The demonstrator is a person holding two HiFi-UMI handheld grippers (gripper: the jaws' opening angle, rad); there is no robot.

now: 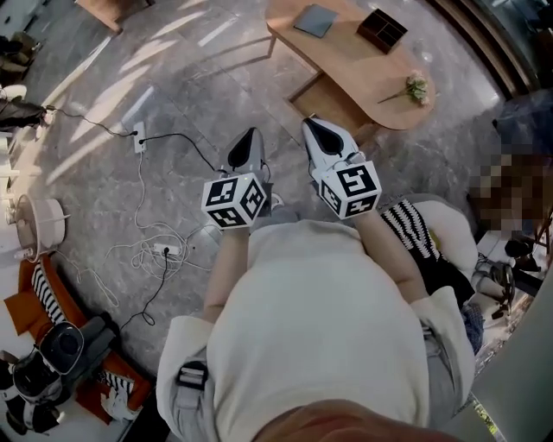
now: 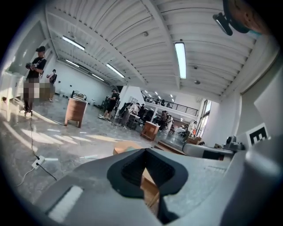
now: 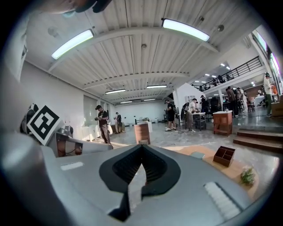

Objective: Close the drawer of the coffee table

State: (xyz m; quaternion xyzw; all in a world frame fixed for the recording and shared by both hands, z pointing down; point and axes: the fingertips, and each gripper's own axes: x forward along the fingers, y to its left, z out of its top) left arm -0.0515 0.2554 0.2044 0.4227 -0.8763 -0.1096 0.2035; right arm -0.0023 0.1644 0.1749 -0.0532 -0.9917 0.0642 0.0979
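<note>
The wooden coffee table [image 1: 346,52] stands ahead on the grey stone floor, at the upper right of the head view. A wooden part [image 1: 333,99] juts out under its top toward me and looks like the open drawer. On the top lie a grey-blue pad [image 1: 315,19], a dark divided box [image 1: 381,28] and a sprig of dried flowers [image 1: 417,86]. My left gripper [image 1: 246,138] and right gripper [image 1: 315,125] are held side by side in the air short of the table, both shut and holding nothing. The table [image 3: 212,170] also shows past the right gripper's jaws.
Cables, a socket block [image 1: 138,138] and a power strip [image 1: 164,250] lie on the floor at the left. Bags and camera gear [image 1: 60,354] sit at the lower left, and a striped cushion [image 1: 415,229] at my right. Several people and a wooden cabinet [image 2: 75,112] stand far off.
</note>
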